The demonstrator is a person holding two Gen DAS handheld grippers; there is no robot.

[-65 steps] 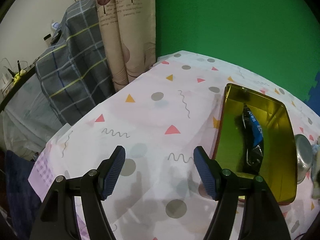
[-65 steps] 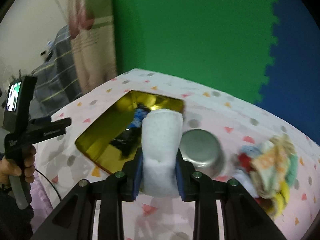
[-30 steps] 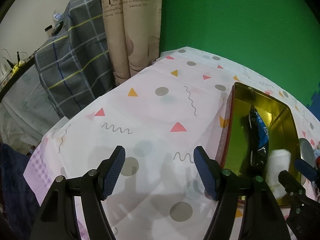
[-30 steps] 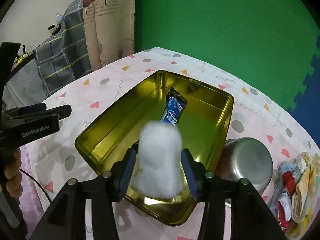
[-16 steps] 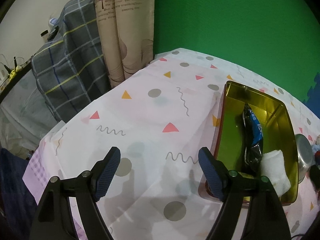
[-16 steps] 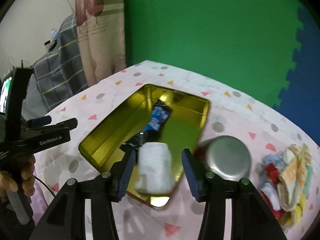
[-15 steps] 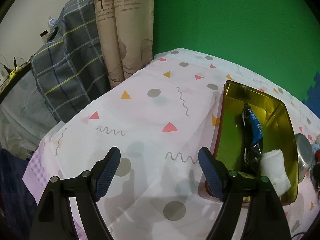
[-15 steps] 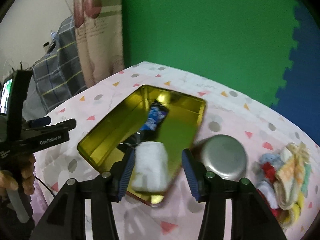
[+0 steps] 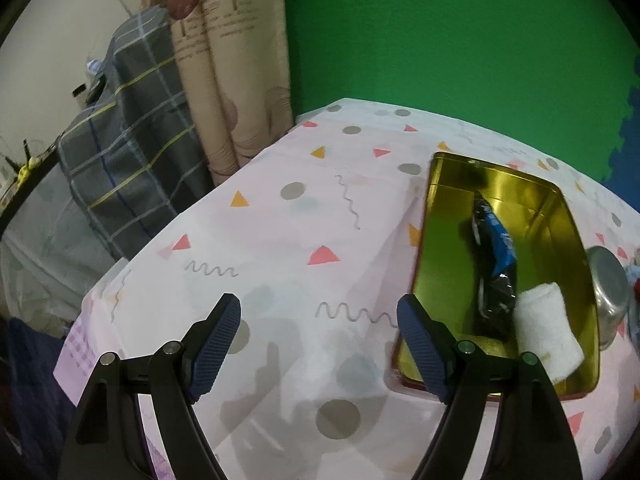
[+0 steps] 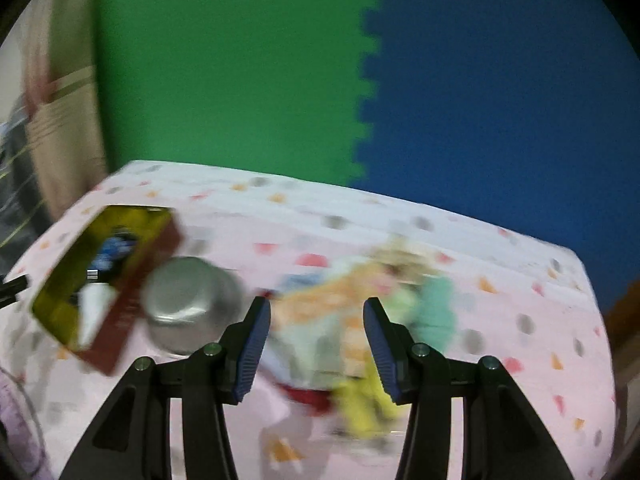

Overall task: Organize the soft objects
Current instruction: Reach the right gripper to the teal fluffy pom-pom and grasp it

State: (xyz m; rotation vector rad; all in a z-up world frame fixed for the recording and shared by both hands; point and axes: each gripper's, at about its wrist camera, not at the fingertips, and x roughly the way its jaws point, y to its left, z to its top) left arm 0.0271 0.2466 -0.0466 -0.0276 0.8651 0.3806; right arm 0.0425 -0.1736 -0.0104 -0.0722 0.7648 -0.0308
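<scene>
A rolled white towel (image 9: 546,330) lies in the near end of the gold tin (image 9: 444,216), beside a blue snack packet (image 9: 494,248). My left gripper (image 9: 318,340) hangs open over bare tablecloth, left of the tin, nothing between its fingers. In the blurred right wrist view, my right gripper (image 10: 316,336) stands open and empty above a pile of coloured cloths (image 10: 360,312). The gold tin (image 10: 128,308) with the white towel (image 10: 92,308) sits at the left of that view.
An upturned steel bowl (image 10: 192,304) stands between the tin and the cloth pile; the steel bowl (image 9: 610,292) also shows at the left wrist view's right edge. A plaid-covered object (image 9: 128,160) and curtains (image 9: 228,68) stand beyond the table's left edge. Green and blue mats form the backdrop.
My right gripper let go of the white towel in the tin and swung right, over the cloth pile. The left gripper's jaws widened slightly; it barely moved.
</scene>
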